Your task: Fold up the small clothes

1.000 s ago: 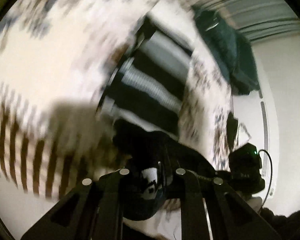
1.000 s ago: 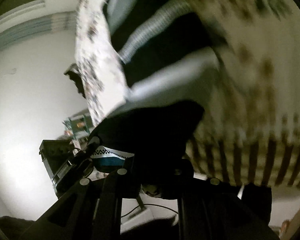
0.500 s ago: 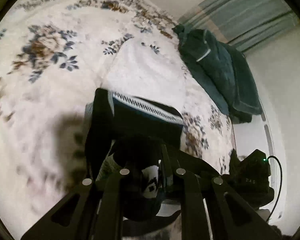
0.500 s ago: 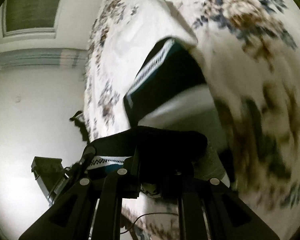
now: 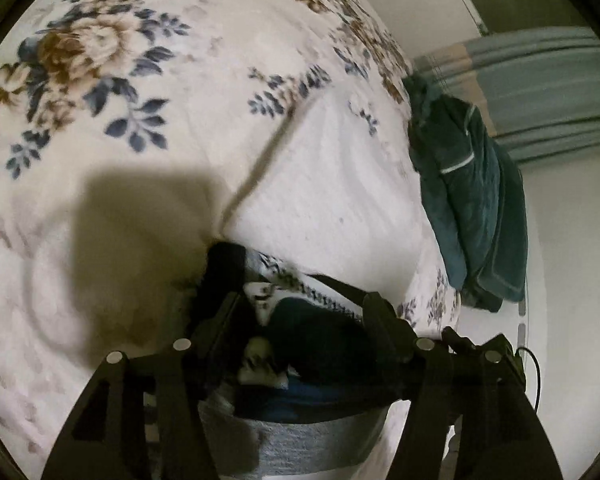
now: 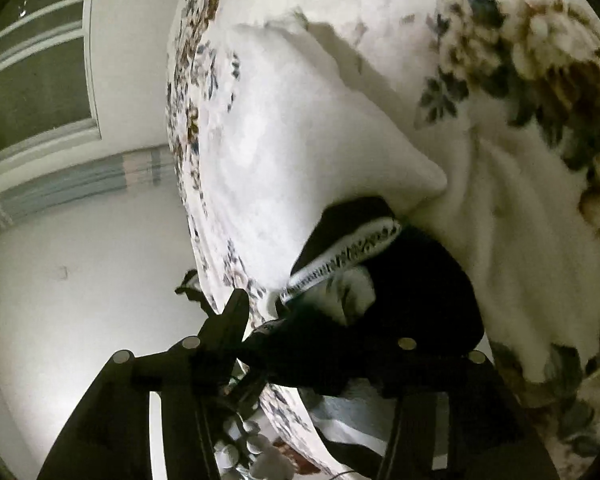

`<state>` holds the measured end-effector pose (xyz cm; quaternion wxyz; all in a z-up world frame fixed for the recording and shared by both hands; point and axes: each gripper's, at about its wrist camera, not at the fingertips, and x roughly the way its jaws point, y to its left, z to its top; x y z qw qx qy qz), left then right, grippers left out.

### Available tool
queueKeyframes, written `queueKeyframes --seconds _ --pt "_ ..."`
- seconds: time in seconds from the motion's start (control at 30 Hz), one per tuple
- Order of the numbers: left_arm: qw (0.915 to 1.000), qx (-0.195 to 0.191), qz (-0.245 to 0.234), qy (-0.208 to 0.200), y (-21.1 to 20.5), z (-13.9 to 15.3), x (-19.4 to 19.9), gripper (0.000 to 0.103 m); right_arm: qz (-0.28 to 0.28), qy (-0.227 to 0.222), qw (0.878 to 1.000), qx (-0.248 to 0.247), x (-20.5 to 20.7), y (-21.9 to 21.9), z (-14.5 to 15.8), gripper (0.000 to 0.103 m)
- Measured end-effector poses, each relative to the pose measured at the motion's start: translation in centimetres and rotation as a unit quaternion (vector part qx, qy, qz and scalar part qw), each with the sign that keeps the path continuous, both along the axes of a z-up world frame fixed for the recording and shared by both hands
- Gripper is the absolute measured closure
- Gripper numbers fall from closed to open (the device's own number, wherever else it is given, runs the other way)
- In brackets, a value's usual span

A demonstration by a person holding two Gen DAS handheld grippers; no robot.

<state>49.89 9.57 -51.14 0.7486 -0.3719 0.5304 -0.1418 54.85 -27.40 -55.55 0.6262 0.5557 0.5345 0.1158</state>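
A small dark knit garment with white patterned trim and grey stripes (image 5: pixel 320 344) lies bunched on the floral bedspread (image 5: pixel 140 92), right under both grippers. My left gripper (image 5: pixel 300 312) has its jaws spread wide, with the cloth lying between the fingers. In the right wrist view the same garment (image 6: pixel 380 280) fills the gap of my right gripper (image 6: pixel 340 312), whose jaws are also spread. I cannot tell whether any finger still touches the cloth. A folded white cloth (image 6: pixel 300 128) lies just beyond the garment.
A dark teal garment (image 5: pixel 472 200) lies at the bed's far edge. Striped curtains (image 5: pixel 540 88) and a white wall stand behind. A window (image 6: pixel 32 80) shows in the right wrist view. A cable (image 5: pixel 534 376) runs by the bed edge.
Both grippers held the garment shut and swung it down onto the bed. Now both have opened wide and the garment rests bunched on the bedspread.
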Motion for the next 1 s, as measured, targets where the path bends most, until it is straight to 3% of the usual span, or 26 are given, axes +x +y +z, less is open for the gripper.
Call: queueKeyframes --seconds 0.2,0.37,0.47,0.53,0.6,0.67,0.83,1.0 --pt "0.9997 0.021 -0.001 -0.012 1.5 0.7 -1.2 0.042 -0.010 -0.020 0.999 -0.038 -0.1 -1.8 1.4 0.048" --pt "0.9978 0.059 -0.021 -0.024 2.4 1.9 -6.2 0.042 0.061 -0.025 0.991 -0.117 -2.7 -2.6 2.7 0.034" --pt "0.9977 0.064 -0.019 0.013 3.0 1.3 -11.3 0.029 0.126 -0.017 0.982 -0.136 -4.9 -2.3 1.9 0.024" --pt "0.9982 0.040 0.002 0.045 3.4 0.2 -15.0 0.022 0.160 -0.011 0.979 -0.128 -5.8 -2.0 0.7 0.023" --pt "0.9963 0.002 0.028 0.082 3.4 -1.4 -18.5 0.021 0.182 0.002 0.977 -0.113 -5.9 -1.8 -1.2 0.007" --pt "0.9920 -0.040 0.042 0.112 2.7 -3.0 -21.4 0.021 0.205 0.006 0.973 -0.108 -5.3 -1.6 -2.9 0.004" --pt "0.9826 -0.121 0.073 0.121 -0.2 -5.9 -24.5 0.021 0.243 0.008 0.966 -0.082 -2.9 -1.5 -5.7 0.003" --pt "0.9772 -0.154 0.113 0.094 -3.1 -8.9 -22.5 0.021 0.296 0.006 0.954 -0.043 -0.2 -0.2 -8.3 0.003"
